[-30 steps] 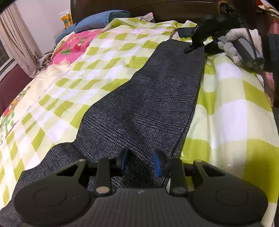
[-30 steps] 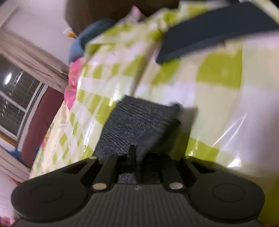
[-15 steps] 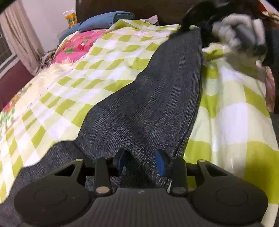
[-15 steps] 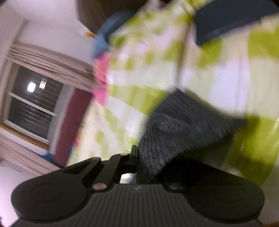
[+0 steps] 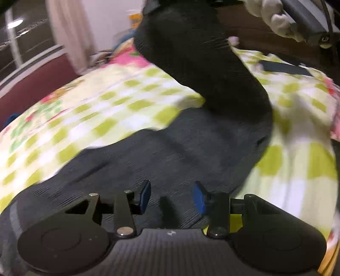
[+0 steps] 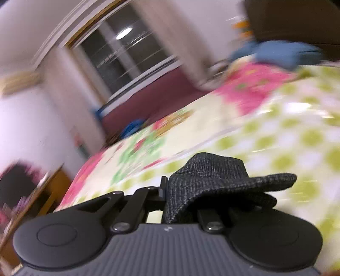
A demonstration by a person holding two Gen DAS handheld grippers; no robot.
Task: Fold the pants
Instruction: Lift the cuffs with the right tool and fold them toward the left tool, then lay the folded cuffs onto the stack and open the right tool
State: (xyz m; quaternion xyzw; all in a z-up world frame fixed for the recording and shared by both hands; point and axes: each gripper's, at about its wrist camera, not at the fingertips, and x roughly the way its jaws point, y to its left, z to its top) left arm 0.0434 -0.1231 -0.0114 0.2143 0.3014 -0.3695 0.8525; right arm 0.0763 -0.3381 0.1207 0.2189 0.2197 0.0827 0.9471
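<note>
The fold is under way: the right gripper (image 6: 180,201) has its fingers pinched on the hem end of the pants (image 5: 191,152) and carries it high above the bed (image 5: 119,102), so the leg rises in a dark arc in the left view while the rest of the pants lies flat on the checked cover. The gloved hand (image 5: 276,19) holding that gripper shows at the top right. The left gripper (image 5: 172,195) hovers low over the near part of the pants; its fingers have just been opening and stand spread, with cloth below them but nothing pinched.

Next, I judge, the raised end has to be brought over and laid onto the flat part, hem meeting waist, edges squared.

The bed's left side is open. A dark folded item (image 5: 284,68) lies near the headboard on the right, clear of the landing area.
</note>
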